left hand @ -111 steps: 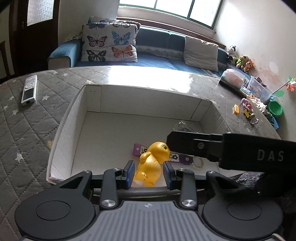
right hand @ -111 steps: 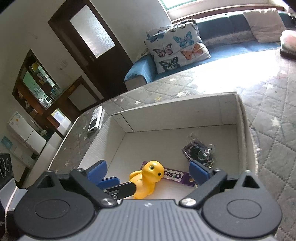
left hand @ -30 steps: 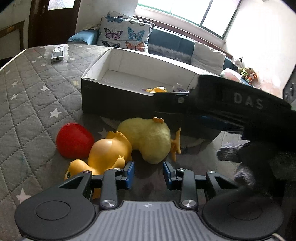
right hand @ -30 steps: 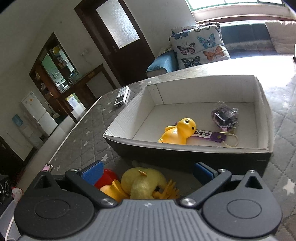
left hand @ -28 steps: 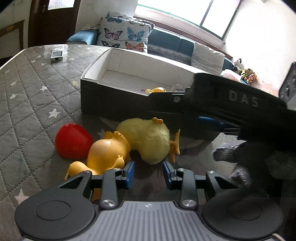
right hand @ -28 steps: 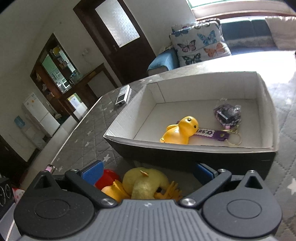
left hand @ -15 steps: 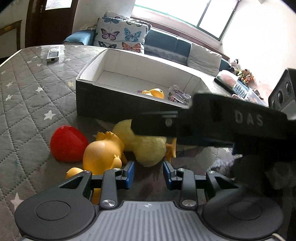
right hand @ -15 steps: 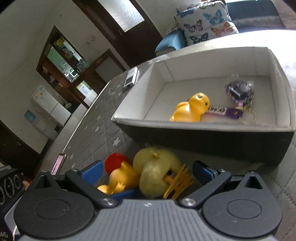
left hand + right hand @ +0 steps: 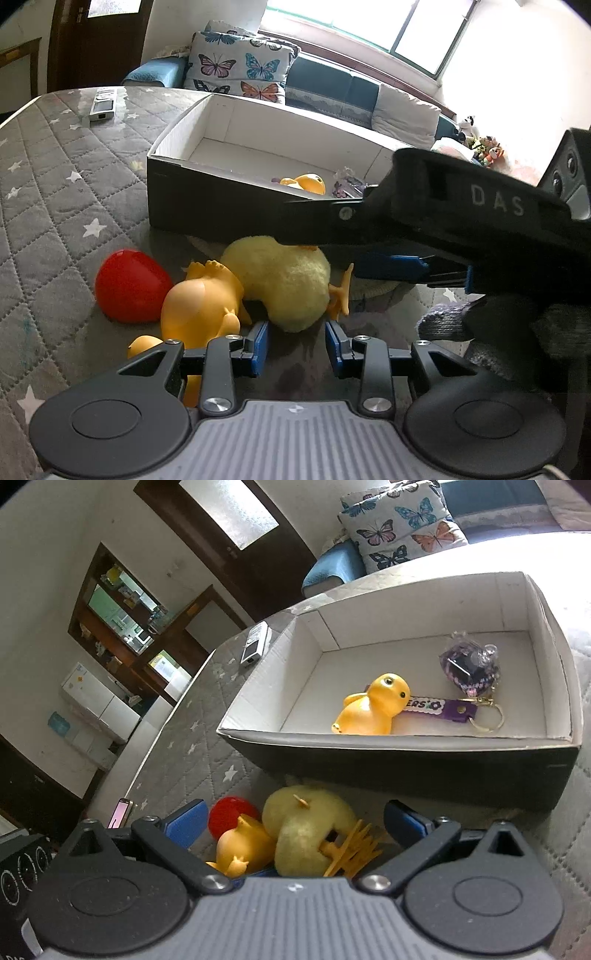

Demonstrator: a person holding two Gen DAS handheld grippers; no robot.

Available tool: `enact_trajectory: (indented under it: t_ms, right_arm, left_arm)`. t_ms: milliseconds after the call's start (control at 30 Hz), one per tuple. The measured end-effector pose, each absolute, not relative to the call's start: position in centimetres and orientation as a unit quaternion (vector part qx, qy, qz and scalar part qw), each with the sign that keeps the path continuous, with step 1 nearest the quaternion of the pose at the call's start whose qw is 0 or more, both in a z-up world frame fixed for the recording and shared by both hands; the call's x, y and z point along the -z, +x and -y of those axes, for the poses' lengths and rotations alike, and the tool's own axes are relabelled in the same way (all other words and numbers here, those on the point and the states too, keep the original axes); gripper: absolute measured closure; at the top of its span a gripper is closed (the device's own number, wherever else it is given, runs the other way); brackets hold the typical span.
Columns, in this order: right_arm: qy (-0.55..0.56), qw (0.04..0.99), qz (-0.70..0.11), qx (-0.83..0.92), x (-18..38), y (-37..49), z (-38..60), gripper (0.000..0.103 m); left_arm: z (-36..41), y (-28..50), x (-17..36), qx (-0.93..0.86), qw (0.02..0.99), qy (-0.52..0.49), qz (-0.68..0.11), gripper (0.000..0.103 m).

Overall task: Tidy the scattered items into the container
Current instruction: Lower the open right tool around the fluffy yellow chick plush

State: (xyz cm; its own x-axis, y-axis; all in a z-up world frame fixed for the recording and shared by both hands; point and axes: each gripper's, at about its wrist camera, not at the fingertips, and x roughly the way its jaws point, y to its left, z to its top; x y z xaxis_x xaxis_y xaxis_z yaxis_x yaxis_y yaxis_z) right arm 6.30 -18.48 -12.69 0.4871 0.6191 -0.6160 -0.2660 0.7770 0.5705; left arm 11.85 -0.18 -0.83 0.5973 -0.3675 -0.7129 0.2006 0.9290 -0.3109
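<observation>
Right now the right hand-held gripper (image 9: 293, 821) hangs low over the toys, jaws spread wide, blue pads on either side of the plush yellow duck (image 9: 308, 829) and not touching it. In the left wrist view its black body crosses above the plush duck (image 9: 284, 282), one blue pad showing to the right of it. Left hand-held gripper (image 9: 295, 349) sits just in front of the same plush, jaws set narrow with nothing between them; the plush's lower edge is right at the pad tips.

Scattered items lie on the grey star-quilted counter (image 9: 48, 206) just in front of the box: plush duck, an orange rubber duck (image 9: 201, 308) pressed against its left side, a red ball (image 9: 129, 291) touching that duck's far left.

Black box with white inside (image 9: 424, 760) sits just behind them. Inside: a small yellow duck figure (image 9: 373, 709), a purple key tag (image 9: 439, 707) with a ring beside it, a dark purple packet (image 9: 469, 668) nearer the back right.

Remote (image 9: 103, 105) lies on the counter well left of the box. Butterfly cushion (image 9: 240, 70) on the blue sofa behind.
</observation>
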Motion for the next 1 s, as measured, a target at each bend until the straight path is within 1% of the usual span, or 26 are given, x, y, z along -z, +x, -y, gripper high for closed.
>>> enact_trajectory:
  t_ms: [200, 367, 600, 900, 1000]
  right_arm:
    - [0.213, 0.831, -0.429, -0.281, 12.8, 7.2, 18.1, 0.001]
    - [0.209, 0.814, -0.451, -0.299, 13.3, 7.7, 17.9, 0.001]
    - [0.196, 0.797, -0.474, -0.318, 13.6, 6.4, 18.2, 0.001]
    - [0.232, 0.782, -0.489, -0.311, 13.7, 4.3, 19.4, 0.000]
    - [0.263, 0.770, -0.496, -0.303, 13.6, 3.5, 20.3, 0.000]
  left_arm:
    - [0.3, 12.0, 1.0, 0.162, 0.885, -0.102, -0.424, 0.067]
    - [0.0, 12.1, 1.0, 0.165, 0.883, -0.108, -0.425, 0.067]
    - [-0.2, 12.1, 1.0, 0.164, 0.885, -0.107, -0.423, 0.067]
    - [-0.2, 11.3, 0.8, 0.182, 0.879, -0.100, -0.429, 0.067]
    - [-0.1, 10.7, 0.8, 0.200, 0.875, -0.093, -0.432, 0.067]
